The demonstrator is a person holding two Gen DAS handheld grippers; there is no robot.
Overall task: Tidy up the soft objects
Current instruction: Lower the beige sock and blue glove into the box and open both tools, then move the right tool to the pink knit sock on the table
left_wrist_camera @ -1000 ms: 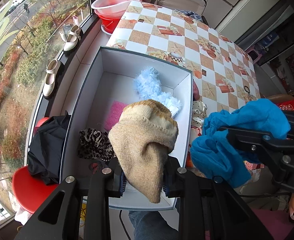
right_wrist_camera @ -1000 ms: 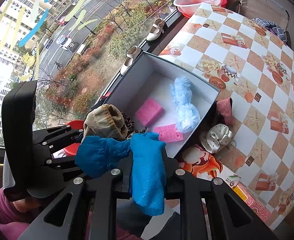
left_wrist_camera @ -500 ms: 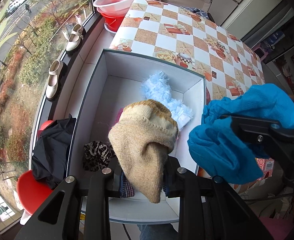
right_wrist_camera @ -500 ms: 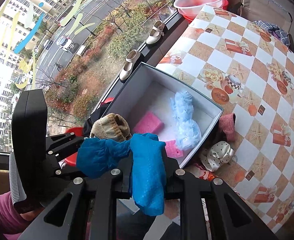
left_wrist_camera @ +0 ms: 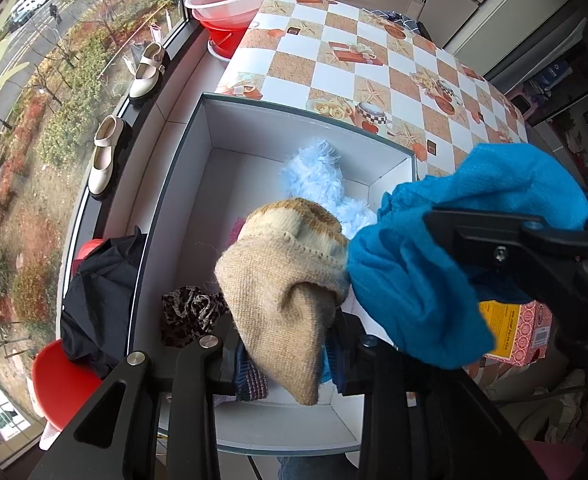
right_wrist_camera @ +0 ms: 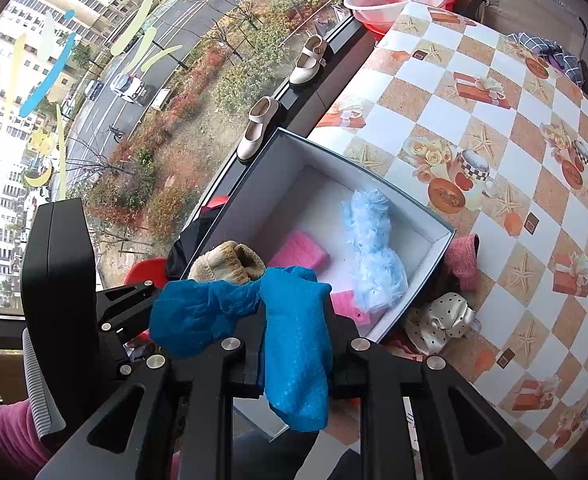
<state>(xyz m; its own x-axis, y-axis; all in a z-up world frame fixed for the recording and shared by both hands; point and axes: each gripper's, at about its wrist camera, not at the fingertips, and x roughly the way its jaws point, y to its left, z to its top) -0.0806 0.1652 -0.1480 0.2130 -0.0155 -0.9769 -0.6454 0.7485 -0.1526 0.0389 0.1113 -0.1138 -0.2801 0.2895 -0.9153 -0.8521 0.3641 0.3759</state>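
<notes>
A beige knitted sock (left_wrist_camera: 281, 264) hangs between the pads of my left gripper (left_wrist_camera: 283, 344), whose jaws are opening; the sock still sits in the gap above the white box (left_wrist_camera: 181, 184). My right gripper (right_wrist_camera: 294, 360) is shut on a bright blue cloth (right_wrist_camera: 294, 344), which in the left wrist view (left_wrist_camera: 414, 280) hangs just right of the sock and touches it. Inside the box lie a light blue fluffy piece (right_wrist_camera: 374, 248), pink sponges (right_wrist_camera: 302, 248) and a leopard-print scrunchie (left_wrist_camera: 189, 312). The right wrist view catches the sock (right_wrist_camera: 229, 266) just behind the blue cloth.
Beside the box on the checked table (left_wrist_camera: 374, 80) lie a polka-dot cloth (right_wrist_camera: 438, 320) and a pink knit piece (right_wrist_camera: 464, 256). A pink carton (left_wrist_camera: 514, 332) stands at the right. Cream shoes (left_wrist_camera: 103, 156) line the windowsill. A red chair with a black garment (left_wrist_camera: 101, 288) stands left.
Both grippers have drifted further over the box. The blue cloth has come closer to the sock and now meets it. The gap at the left pads looks slightly wider.
</notes>
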